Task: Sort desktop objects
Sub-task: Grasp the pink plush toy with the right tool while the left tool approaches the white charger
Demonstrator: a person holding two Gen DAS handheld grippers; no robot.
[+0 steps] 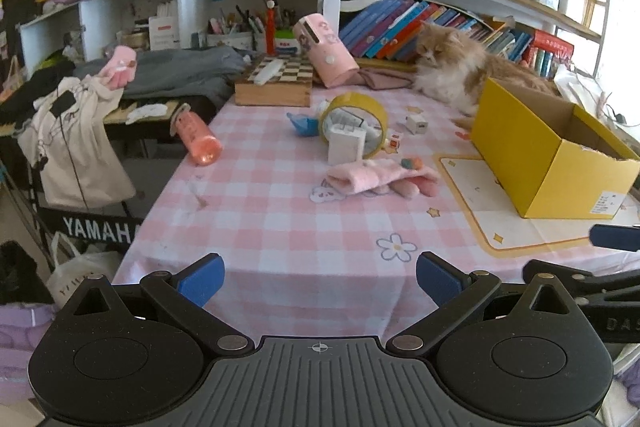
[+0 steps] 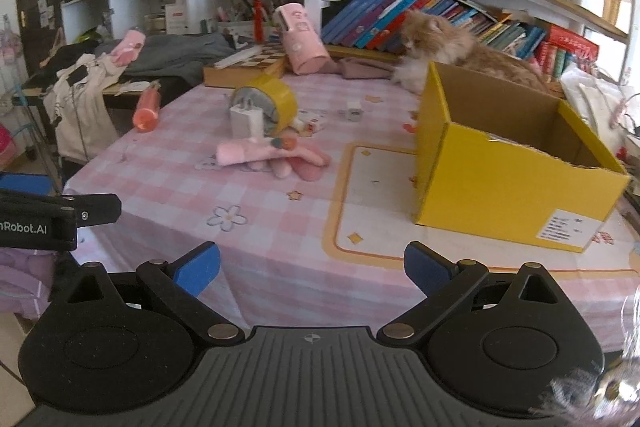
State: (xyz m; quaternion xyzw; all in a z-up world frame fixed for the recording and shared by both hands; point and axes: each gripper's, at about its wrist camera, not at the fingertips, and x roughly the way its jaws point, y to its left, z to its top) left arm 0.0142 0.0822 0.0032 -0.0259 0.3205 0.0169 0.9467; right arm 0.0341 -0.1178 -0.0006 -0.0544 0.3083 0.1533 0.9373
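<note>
**Sorting not yet begun: both grippers held back at the table's near edge**

The loose objects are lying in a cluster near the middle of the pink checked tablecloth (image 1: 256,211). A yellow tape roll (image 1: 354,123) is standing on its rim, with a white charger (image 1: 346,146) leaning just in front of it and a blue paper piece (image 1: 303,125) beside it. A pink glove (image 1: 380,177) is lying flat nearer the camera, a small white adapter (image 1: 416,123) is sitting behind the roll, and an orange bottle (image 1: 197,138) is resting on its side close to the table's left edge. The yellow box (image 1: 552,151), open at the top, is being taken as the likely destination; it is standing to the right, well apart from the cluster.

Several risks are being judged. The tape roll could be set rolling if the charger against it is pulled away first. The bottle, so near the edge, could be knocked off by a careless approach. A cat (image 1: 452,67) is lying just behind the box, and may be startled or may paw at things being dropped in.

The left gripper (image 1: 320,279) is being held low and level before the table, jaws spread wide, nothing between them. The right gripper (image 2: 312,271) is being held likewise, wide apart and empty, aimed toward the box.
</note>
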